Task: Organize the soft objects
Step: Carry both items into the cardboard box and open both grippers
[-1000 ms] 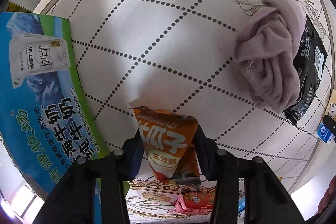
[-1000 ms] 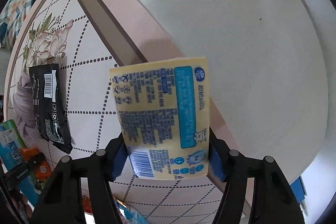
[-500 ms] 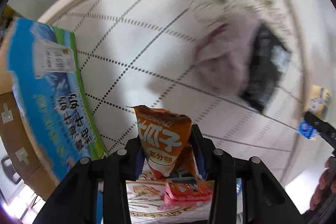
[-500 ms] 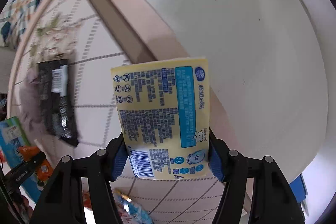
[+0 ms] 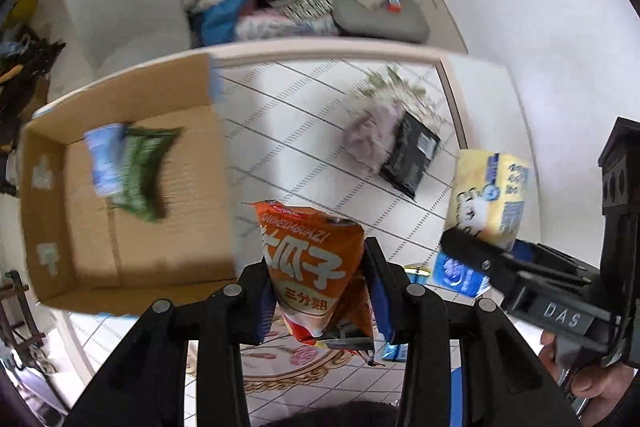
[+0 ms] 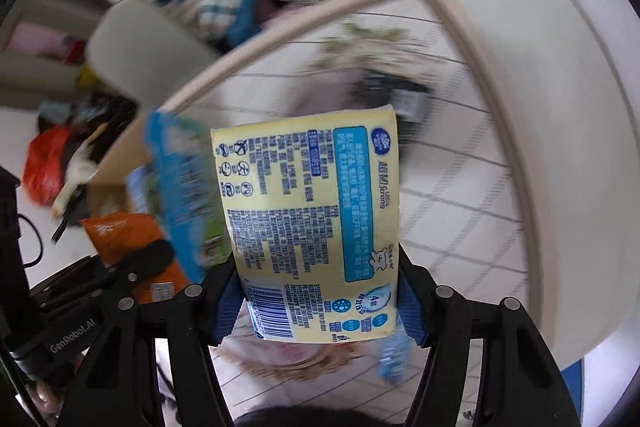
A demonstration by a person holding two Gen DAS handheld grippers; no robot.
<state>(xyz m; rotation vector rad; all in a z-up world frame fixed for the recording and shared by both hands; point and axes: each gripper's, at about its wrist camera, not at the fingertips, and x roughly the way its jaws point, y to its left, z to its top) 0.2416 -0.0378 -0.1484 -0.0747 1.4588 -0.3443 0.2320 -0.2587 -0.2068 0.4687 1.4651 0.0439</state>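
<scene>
I've got both loads up over the tabletop (image 5: 304, 115): left hand-held gripper (image 5: 316, 287) pinching the orange snack bag (image 5: 308, 259), right hand-held gripper (image 6: 320, 303) pinching the yellow tissue pack (image 6: 308, 223). Carry step, I'd say. Next: swing to cardboard box (image 5: 120, 227) w/ green packet (image 5: 144, 171) inside, then release.

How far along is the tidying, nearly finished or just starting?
Partway. Done: the cardboard box already holds a green packet and a blue item. In hand: the left gripper grips an orange snack bag, the right gripper a yellow tissue pack. Left: a purple cloth and black packet on the table.
</scene>
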